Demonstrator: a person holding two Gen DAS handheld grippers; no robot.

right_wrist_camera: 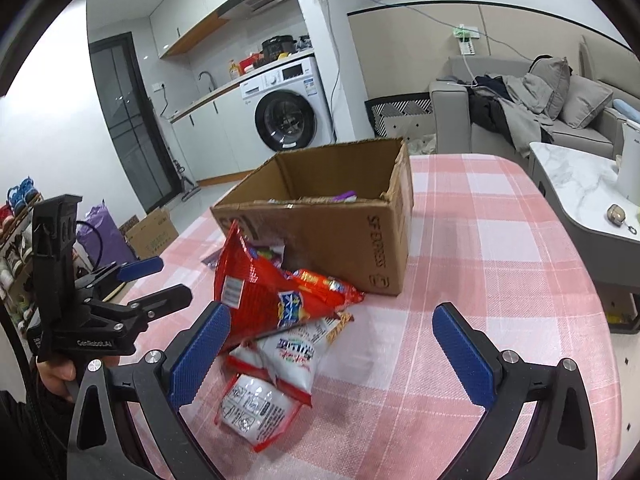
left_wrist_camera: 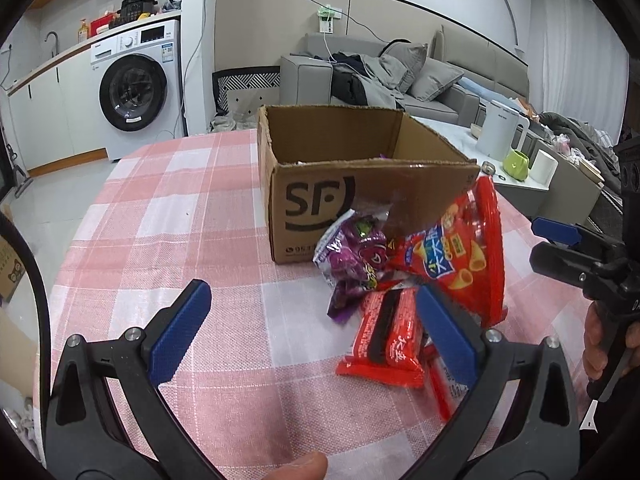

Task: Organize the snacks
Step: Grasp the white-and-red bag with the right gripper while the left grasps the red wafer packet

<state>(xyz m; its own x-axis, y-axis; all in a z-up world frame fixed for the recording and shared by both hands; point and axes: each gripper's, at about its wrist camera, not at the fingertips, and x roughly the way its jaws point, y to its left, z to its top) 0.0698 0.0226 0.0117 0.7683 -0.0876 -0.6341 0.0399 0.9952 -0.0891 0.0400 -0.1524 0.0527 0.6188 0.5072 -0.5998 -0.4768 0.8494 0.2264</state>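
An open cardboard box (left_wrist_camera: 312,196) marked SF stands on the pink checked table (left_wrist_camera: 180,216); it also shows in the right wrist view (right_wrist_camera: 340,236), with something purple inside. A pile of snacks lies against its front: a big red chip bag (left_wrist_camera: 468,256), a purple candy bag (left_wrist_camera: 356,256) and a small red packet (left_wrist_camera: 384,336). In the right wrist view the red chip bag (right_wrist_camera: 272,296) lies over white-and-red packets (right_wrist_camera: 288,356). My left gripper (left_wrist_camera: 316,316) is open, its right finger by the small red packet. My right gripper (right_wrist_camera: 332,336) is open above the pile.
A low marble side table (left_wrist_camera: 516,188) with a white kettle (left_wrist_camera: 500,132), a green cup and a white cup stands right of the table. A grey sofa (left_wrist_camera: 420,80) is behind. A washing machine (left_wrist_camera: 136,92) and kitchen counter stand far left. Cardboard boxes sit on the floor (right_wrist_camera: 154,232).
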